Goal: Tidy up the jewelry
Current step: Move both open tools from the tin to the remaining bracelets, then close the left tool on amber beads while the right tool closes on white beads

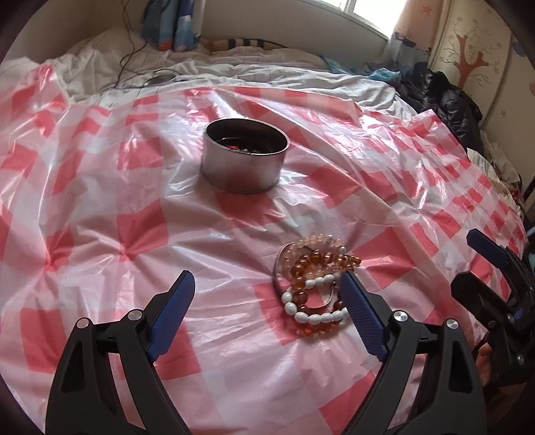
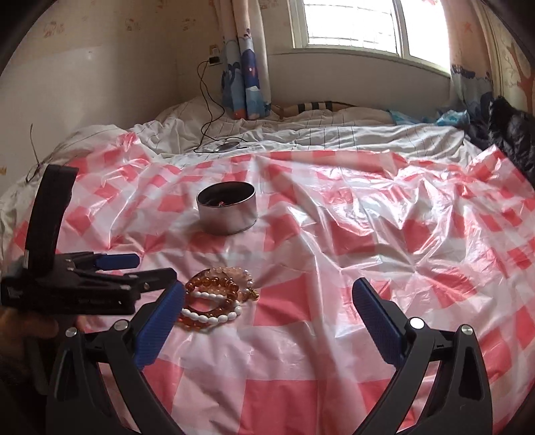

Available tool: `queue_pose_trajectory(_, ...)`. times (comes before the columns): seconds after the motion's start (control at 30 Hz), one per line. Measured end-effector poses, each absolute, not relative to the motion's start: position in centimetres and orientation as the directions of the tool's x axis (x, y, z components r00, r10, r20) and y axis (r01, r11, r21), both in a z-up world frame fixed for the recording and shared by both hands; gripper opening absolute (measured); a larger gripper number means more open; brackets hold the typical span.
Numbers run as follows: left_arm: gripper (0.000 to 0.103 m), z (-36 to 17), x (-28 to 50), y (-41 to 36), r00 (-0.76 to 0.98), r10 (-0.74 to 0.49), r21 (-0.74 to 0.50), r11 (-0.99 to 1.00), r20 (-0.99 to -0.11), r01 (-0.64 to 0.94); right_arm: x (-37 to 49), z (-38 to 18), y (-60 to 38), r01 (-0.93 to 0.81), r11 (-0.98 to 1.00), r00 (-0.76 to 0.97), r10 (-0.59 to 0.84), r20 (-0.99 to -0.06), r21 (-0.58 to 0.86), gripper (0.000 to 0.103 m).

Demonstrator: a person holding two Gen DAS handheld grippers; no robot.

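The bracelets (image 1: 314,287) lie just off the left gripper's (image 1: 267,294) right finger (both grippers spread, empty); the tin (image 1: 244,155) sits beyond.

A bed (image 2: 334,140) fills the room, its white lined sheets rumpled under a pink-and-white checked plastic sheet (image 2: 334,234). Daylight pours through the window (image 2: 361,23) above the headboard. Cartoon-printed curtains (image 2: 245,77) hang beside it, and a black cable (image 2: 209,110) trails down the cream wall (image 2: 100,83)
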State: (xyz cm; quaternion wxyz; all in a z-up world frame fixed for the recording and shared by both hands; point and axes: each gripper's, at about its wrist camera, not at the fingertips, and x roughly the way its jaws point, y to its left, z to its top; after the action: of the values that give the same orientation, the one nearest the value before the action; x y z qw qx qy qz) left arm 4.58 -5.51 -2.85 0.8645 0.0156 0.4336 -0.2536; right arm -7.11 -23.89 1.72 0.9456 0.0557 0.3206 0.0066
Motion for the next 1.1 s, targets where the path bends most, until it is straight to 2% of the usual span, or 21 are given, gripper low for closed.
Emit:
queue_pose_trajectory(0.1, 0.085, -2.7, 4.2, -6.7, 0.499, -0.448, -0.182, 0.851, -0.742, 0.493, -7.2, 1.8, -24.1, 0.010, 0.985, 0.802, 0.094, -0.590, 0.171, 0.096)
queue_pose_trajectory(0.23, 0.084, -3.0, 3.3, -8.5, 0.521, -0.411, -0.081, 0.836, -0.748, 0.543, -7.3, 1.8, -24.0, 0.001, 0.982, 0.803, 0.112, -0.586, 0.189, 0.096)
queue_pose_trajectory(0.3, 0.084, -3.3, 3.4, -8.9, 0.516, -0.408, -0.074, 0.832, -0.753, 0.549, -7.3, 1.8, -24.2, 0.004, 0.980, 0.803, 0.116, -0.584, 0.200, 0.096)
queue_pose_trajectory(0.37, 0.077, -3.5, 3.5, -8.8, 0.498, -0.425, -0.097, 0.825, -0.756, 0.556, -7.2, 1.8, -24.4, 0.009, 0.977, 0.804, 0.119, -0.583, 0.212, 0.096)
queue_pose_trajectory(0.47, 0.060, -4.1, 3.8, -9.1, 0.467, -0.425, -0.110, 0.819, -0.776, 0.563, -7.2, 1.9, -24.7, 0.011, 0.973, 0.806, 0.127, -0.578, 0.229, 0.096)
queue_pose_trajectory(0.57, 0.054, -4.8, 4.4, -9.1, 0.446, -0.423, -0.131, 0.824, -0.789, 0.551, -7.2, 1.9, -25.1, 0.017, 0.969, 0.808, 0.133, -0.573, 0.248, 0.096)
queue_pose_trajectory(0.67, 0.035, -5.1, 4.7, -9.1, 0.429, -0.428, -0.151, 0.826, -0.795, 0.543, -7.1, 1.8, -25.3, 0.017, 0.963, 0.809, 0.144, -0.570, 0.268, 0.096)
queue_pose_trajectory(0.7, 0.032, -5.2, 4.8, -9.1, 0.437, -0.420, -0.142, 0.830, -0.796, 0.539, -7.0, 1.8, -25.3, 0.019, 0.962, 0.806, 0.147, -0.573, 0.273, 0.096)
queue_pose_trajectory(0.77, 0.011, -5.2, 4.9, -9.1, 0.432, -0.417, -0.142, 0.830, -0.800, 0.539, -6.9, 1.7, -25.4, 0.016, 0.959, 0.803, 0.155, -0.575, 0.281, 0.096)
queue_pose_trajectory(0.97, 0.011, -5.0, 4.8, -9.2, 0.439, -0.408, -0.123, 0.828, -0.800, 0.547, -6.8, 1.6, -25.2, 0.014, 0.962, 0.799, 0.154, -0.581, 0.273, 0.096)
queue_pose_trajectory(1.1, 0.010, -3.7, 5.2, -7.8, 0.462, -0.434, -0.161, 0.840, -0.774, 0.518, -6.8, 1.4, -25.0, 0.010, 0.962, 0.795, 0.158, -0.585, 0.273, 0.096)
